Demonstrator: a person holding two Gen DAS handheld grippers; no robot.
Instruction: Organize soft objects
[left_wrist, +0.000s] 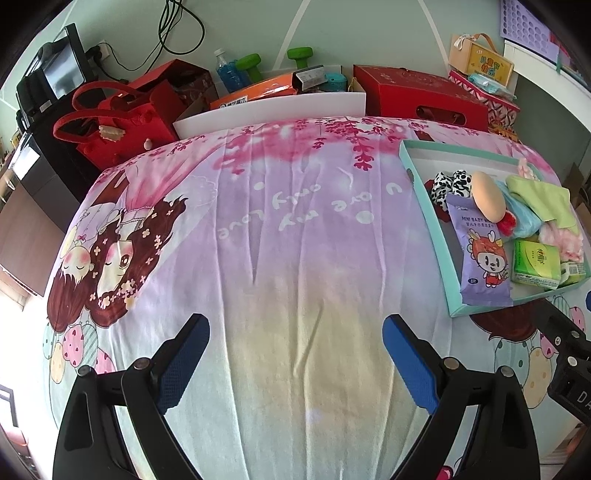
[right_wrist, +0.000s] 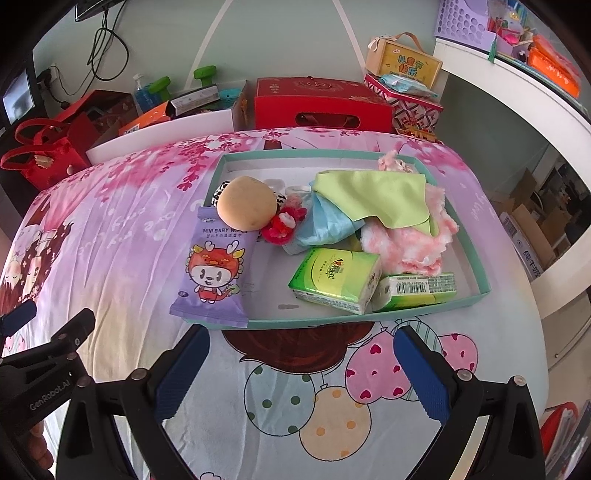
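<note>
Tray (right_wrist: 476, 266) rim – sheet (left_wrist: 295, 258) bare leftward

Bright, even daylight; strong fisheye bending.
Sharp centrally, dark vignetted corners, soft shadows, overexposed white glare at left edge.

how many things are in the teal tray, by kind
packets: 3, baby wipes pack, green tissue pack, second tissue pack
cloths: 3, green cloth, blue cloth, pink fluffy cloth
toys and small bits: 3, tan round bun, cow-print piece, red scrunchie
total: 9 that I can tell apart in the tray
</note>
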